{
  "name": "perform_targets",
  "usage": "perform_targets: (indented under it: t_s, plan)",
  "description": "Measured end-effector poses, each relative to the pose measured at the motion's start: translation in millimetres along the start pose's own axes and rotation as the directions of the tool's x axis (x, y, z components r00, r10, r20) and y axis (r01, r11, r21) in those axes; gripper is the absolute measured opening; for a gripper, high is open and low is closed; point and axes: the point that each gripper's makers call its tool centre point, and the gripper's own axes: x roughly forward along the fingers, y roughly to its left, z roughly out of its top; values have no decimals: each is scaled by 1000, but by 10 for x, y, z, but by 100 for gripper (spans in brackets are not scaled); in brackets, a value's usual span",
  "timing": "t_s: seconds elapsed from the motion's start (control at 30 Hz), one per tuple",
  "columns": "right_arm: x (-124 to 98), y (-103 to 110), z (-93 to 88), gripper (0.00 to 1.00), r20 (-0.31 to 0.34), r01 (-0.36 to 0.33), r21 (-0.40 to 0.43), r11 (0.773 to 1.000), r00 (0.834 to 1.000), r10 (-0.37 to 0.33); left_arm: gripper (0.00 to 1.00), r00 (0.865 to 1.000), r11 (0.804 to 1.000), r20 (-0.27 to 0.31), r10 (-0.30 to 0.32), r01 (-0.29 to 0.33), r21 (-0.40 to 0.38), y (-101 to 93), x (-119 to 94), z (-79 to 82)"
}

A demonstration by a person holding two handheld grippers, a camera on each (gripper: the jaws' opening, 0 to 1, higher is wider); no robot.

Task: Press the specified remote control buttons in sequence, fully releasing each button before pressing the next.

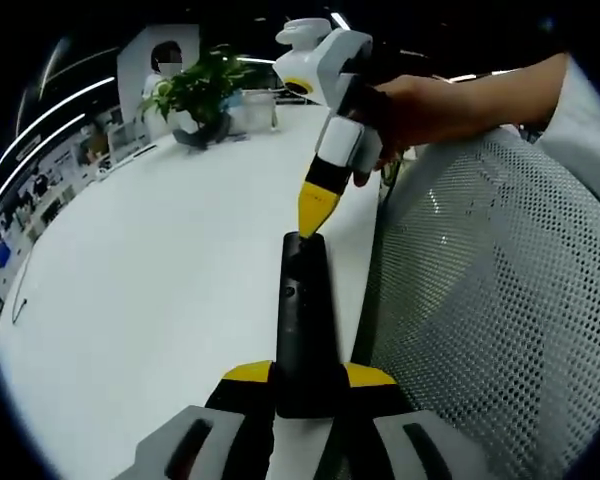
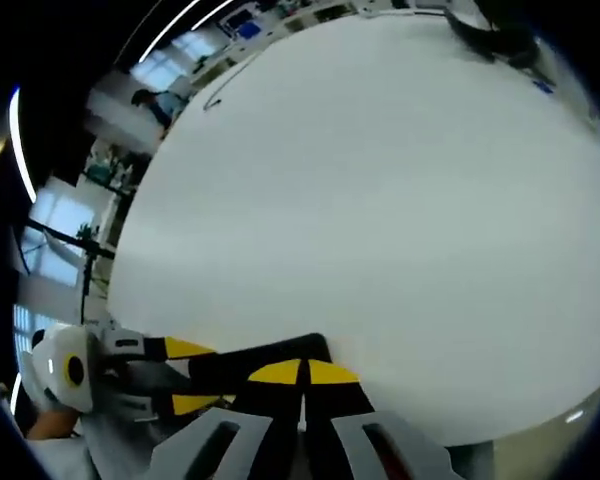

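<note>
A long black remote (image 1: pixel 302 300) points away from me, and my left gripper (image 1: pixel 308 373) is shut on its near end, one yellow-tipped jaw on each side. My right gripper (image 1: pixel 313 208) comes down from the upper right in a person's hand (image 1: pixel 420 105). Its jaws are shut, and the joined yellow tip touches the far end of the remote's top face. In the right gripper view, the right gripper (image 2: pixel 303 372) stands shut over the remote (image 2: pixel 242 362). The left gripper (image 2: pixel 188 376) holds the remote from the left.
The white table (image 1: pixel 160 280) stretches wide to the left and ahead. A grey mesh chair back (image 1: pixel 500 300) stands close on the right, at the table's edge. A potted plant (image 1: pixel 195 95) sits at the far end, and a thin cable (image 1: pixel 20 300) lies at the left rim.
</note>
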Motion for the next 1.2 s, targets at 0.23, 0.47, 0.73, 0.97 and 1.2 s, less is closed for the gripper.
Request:
perform_targets:
  t_s: [0.23,0.47,0.73,0.97,1.2]
  plan:
    - [0,8,14,0,-3,-18,55,998,1000,18,24,1000,1000,3,-1,1,1,-1,1,3]
    - [23,28,32,0,9,-20,40,999,1000,20,24,1000,1000,6,-1,1,2,-5,7,8]
    - [12,15,23,0,8,-8,29,1000,1000,7,24,1000,1000,5,3,-3,-8,-3,15,7]
    - [26,3,31,0,10,-1,15,1000,1000,1,24,1000,1000,7,4,-4,-11,-4,15,5]
    - [20,22,29,0,6,-2,-1,1000,1000,2,24,1000,1000,11,2,-2,-11,-6,12,8]
